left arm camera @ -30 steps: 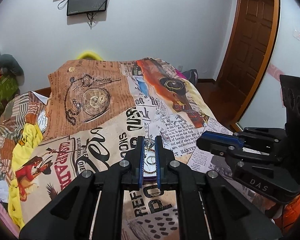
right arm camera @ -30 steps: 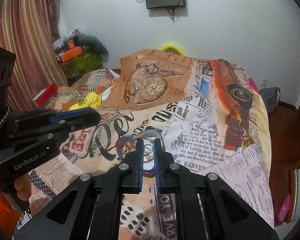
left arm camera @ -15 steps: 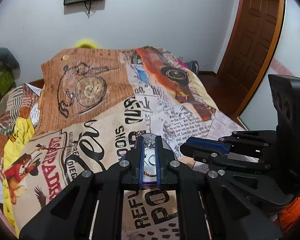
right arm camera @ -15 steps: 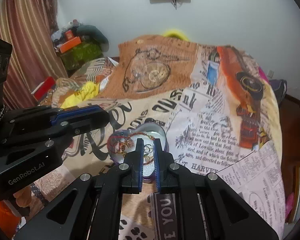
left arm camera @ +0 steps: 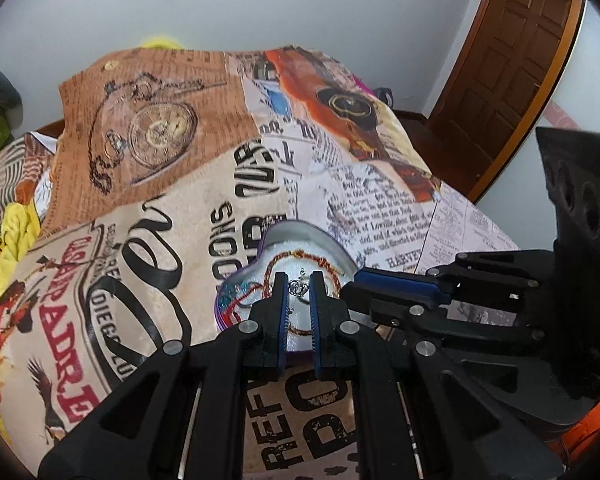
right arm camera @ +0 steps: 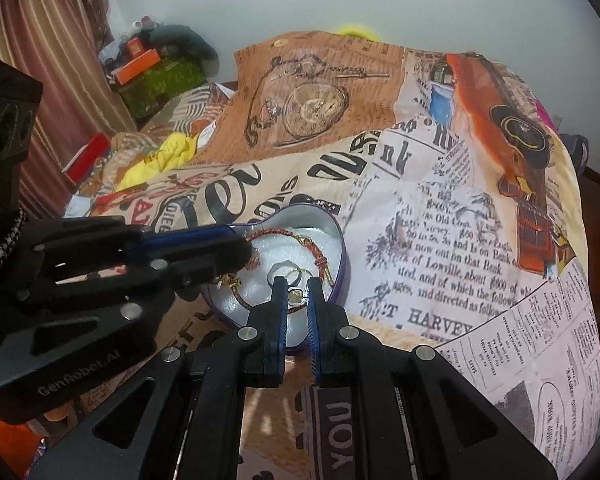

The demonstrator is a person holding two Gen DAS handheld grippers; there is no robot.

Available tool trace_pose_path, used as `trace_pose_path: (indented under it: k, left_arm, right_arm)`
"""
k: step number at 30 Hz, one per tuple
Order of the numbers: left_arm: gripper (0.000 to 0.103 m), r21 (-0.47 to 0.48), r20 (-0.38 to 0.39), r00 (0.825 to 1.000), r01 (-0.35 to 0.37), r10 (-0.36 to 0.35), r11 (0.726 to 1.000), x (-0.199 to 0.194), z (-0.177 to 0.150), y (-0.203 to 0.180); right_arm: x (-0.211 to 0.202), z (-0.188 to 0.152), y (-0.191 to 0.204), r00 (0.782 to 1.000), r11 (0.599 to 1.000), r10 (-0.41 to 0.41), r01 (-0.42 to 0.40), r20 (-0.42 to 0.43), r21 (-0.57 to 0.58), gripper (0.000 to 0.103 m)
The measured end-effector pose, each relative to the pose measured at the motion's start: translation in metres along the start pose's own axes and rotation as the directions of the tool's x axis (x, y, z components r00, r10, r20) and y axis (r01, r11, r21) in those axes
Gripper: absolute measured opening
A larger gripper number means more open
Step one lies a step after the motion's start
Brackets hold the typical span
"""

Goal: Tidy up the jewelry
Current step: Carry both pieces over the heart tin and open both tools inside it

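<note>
A purple heart-shaped tin (left arm camera: pixel 300 234) (right arm camera: pixel 342 256) with a white lining lies on the printed bedspread. It holds a red-and-gold braided bracelet (left arm camera: pixel 300 256) (right arm camera: pixel 296 236) and silver rings (right arm camera: pixel 284 270). My left gripper (left arm camera: pixel 299 286) is shut on a small silver crown ring (left arm camera: pixel 299 287) just over the tin. My right gripper (right arm camera: pixel 297 295) is shut on a small gold ring (right arm camera: pixel 297 295) over the tin's near side. Each gripper shows in the other's view, the right one (left arm camera: pixel 396 292) beside the left, the left one (right arm camera: pixel 204 248) over the tin's left part.
The bedspread (left arm camera: pixel 148 264) (right arm camera: pixel 440 240) covers the whole bed. Yellow cloth (right arm camera: pixel 160 160) and boxes (right arm camera: pixel 140 64) lie at the left by a striped curtain. A wooden door (left arm camera: pixel 512 64) stands at the right, and a white wall is behind the bed.
Both grippers have moved forward and down to the heart tin, each still shut on its ring. The tin now fills more of both views.
</note>
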State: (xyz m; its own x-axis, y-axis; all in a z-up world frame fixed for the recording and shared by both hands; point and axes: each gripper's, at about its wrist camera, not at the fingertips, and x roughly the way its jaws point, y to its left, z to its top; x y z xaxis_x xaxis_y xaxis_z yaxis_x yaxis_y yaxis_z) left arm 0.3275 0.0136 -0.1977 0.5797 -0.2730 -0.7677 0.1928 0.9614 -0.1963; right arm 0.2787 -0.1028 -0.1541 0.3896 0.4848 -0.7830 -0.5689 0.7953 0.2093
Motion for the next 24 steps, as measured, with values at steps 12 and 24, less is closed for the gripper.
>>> trace_pose_path:
  k: [12, 24]
  left_arm:
    - [0.008, 0.015, 0.011, 0.999, -0.042, 0.042, 0.999, -0.004, -0.004, 0.003]
    - [0.008, -0.023, 0.078, 0.992, -0.099, 0.1, 0.995, -0.036, -0.002, 0.014]
  right_arm:
    - [0.009, -0.004, 0.008, 0.999, 0.999, -0.017, 0.016, -0.029, -0.044, 0.008]
    - [-0.008, 0.002, 0.015, 0.999, 0.997, -0.043, 0.044, 0.011, -0.058, 0.034]
